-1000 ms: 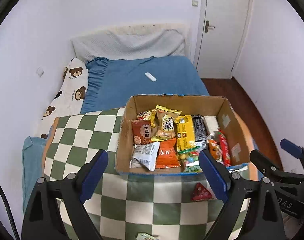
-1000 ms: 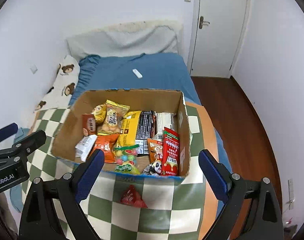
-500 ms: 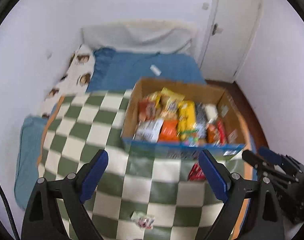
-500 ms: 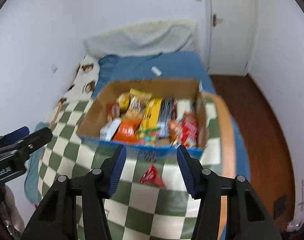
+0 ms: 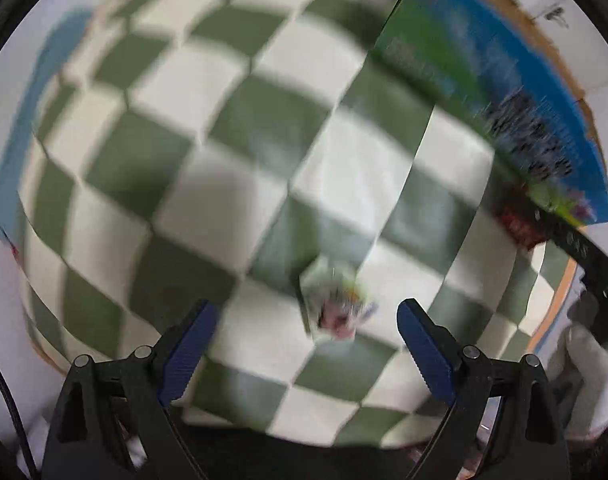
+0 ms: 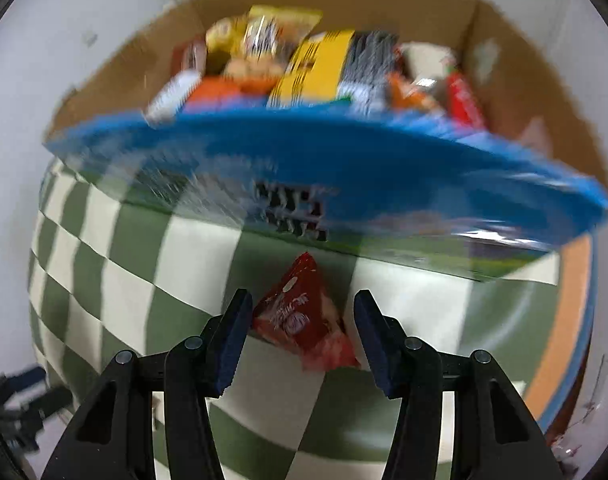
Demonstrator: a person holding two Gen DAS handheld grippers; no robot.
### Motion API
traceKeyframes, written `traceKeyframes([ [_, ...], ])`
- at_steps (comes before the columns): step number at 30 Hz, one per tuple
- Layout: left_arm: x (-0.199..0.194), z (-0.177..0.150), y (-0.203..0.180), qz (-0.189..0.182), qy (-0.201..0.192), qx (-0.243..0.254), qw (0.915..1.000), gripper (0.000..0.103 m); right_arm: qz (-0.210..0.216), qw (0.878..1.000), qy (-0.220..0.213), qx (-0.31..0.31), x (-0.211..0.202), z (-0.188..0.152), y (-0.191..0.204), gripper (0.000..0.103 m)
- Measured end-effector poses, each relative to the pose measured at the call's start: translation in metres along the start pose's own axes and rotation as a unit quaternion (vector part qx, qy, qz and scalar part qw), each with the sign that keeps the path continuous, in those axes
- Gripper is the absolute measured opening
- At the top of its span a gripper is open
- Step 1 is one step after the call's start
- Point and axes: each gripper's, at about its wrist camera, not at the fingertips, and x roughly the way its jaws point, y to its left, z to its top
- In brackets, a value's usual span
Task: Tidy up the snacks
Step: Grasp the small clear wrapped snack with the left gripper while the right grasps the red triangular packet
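A red triangular snack packet point(image 6: 304, 320) lies on the green-and-white checked cloth point(image 6: 116, 264) just in front of the cardboard box point(image 6: 343, 168). My right gripper point(image 6: 300, 320) is open, its fingers on either side of the packet. The box holds several snack packs. In the blurred left wrist view a small pale wrapped snack point(image 5: 335, 300) lies on the cloth point(image 5: 184, 152). My left gripper point(image 5: 307, 320) is open and empty, low over it. The box's blue side point(image 5: 523, 120) is at the upper right there.
The cloth's orange-edged border point(image 6: 559, 340) runs down the right side. White walls stand behind the box. The left gripper point(image 6: 12, 404) shows at the lower left of the right wrist view.
Both grippers have dropped down toward the cloth. The right gripper has closed in around the red packet. The left has come over the small pale snack.
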Motion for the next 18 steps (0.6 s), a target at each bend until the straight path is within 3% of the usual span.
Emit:
traceKeyframes([
  [2,0.014,-0.007,0.003,-0.02,0.025,-0.012,0.9994,0.093,-0.009,1.0,0.006,-0.017,0.011,-0.003,0.006,0.046],
  [6,0.039,-0.009,0.0,-0.045,0.049,-0.029,0.9974,0.092,-0.016,0.999,-0.003,-0.046,0.009,-0.01,0.017,0.043],
  [8,0.049,-0.006,-0.007,-0.042,0.05,-0.023,0.9976,0.083,-0.01,0.999,-0.003,-0.051,0.002,-0.019,0.019,0.042],
  [10,0.056,-0.002,-0.013,-0.031,0.048,-0.011,0.9983,0.058,-0.008,0.998,-0.002,-0.056,-0.004,-0.032,0.019,0.042],
  [12,0.063,-0.002,-0.023,-0.021,0.049,0.012,0.9985,0.043,0.002,0.999,0.002,-0.054,-0.011,-0.049,0.018,0.042],
  [18,0.065,-0.012,-0.054,0.022,0.024,0.077,0.9965,0.042,0.026,0.999,0.026,-0.037,-0.021,-0.102,0.015,0.042],
])
